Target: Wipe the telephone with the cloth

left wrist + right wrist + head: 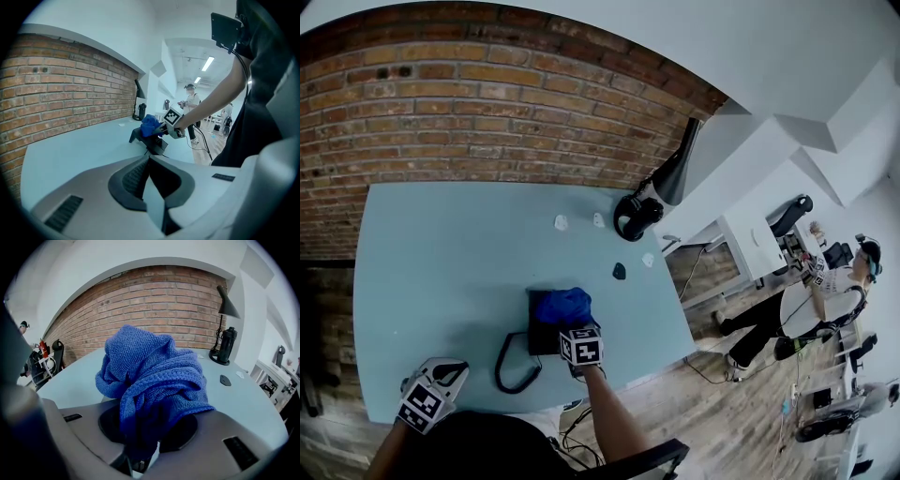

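The wiping step seems in hand: the right gripper [576, 330], jaws clamped on the bunched blue cloth [563, 304], holds it on the black telephone [542, 336] near the desk's [450, 253] six o'clock edge, while the left gripper [441, 375], jaws together and empty, hangs at the telephone's eight o'clock, and the next move probably calls for strokes across the telephone's top.

A black desk telephone [542, 336] sits near the front edge of a pale blue table [441, 253], its dark cord [508, 367] looping out to the left. A crumpled blue knitted cloth [564, 305] lies bunched over the telephone's top, one end pinched in the right gripper [572, 326].
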The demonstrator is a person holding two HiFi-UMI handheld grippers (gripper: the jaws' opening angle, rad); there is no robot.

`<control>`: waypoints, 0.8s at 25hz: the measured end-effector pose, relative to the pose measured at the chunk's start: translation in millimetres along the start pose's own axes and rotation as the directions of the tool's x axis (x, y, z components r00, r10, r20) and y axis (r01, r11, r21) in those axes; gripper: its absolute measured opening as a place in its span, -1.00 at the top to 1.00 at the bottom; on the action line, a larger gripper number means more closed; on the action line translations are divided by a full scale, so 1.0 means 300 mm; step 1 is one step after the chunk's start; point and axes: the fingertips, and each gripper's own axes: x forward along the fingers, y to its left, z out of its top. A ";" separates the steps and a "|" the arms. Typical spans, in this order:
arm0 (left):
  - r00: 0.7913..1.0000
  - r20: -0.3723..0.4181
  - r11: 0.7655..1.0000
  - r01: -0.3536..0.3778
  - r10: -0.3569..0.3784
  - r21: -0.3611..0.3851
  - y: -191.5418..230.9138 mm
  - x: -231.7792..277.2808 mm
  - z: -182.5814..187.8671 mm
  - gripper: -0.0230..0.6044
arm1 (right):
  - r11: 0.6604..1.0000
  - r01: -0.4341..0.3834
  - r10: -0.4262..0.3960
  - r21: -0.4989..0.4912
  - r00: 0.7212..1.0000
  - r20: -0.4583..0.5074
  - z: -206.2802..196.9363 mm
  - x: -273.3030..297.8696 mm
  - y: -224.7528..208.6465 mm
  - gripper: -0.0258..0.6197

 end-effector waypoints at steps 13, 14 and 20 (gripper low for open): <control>1.000 -0.005 1.000 0.009 -0.009 -0.003 -0.004 0.005 -0.003 0.94 | 1.000 0.006 -0.006 0.025 1.000 -0.001 -0.061 -0.022 0.036 0.58; 1.000 -0.006 1.000 0.010 -0.010 -0.003 -0.005 0.005 -0.003 0.94 | 1.000 0.007 -0.007 0.027 1.000 -0.001 -0.066 -0.023 0.037 0.58; 1.000 -0.005 1.000 0.012 -0.012 -0.005 -0.004 0.003 -0.005 0.94 | 1.000 0.010 -0.010 0.030 1.000 -0.008 -0.095 -0.034 0.056 0.58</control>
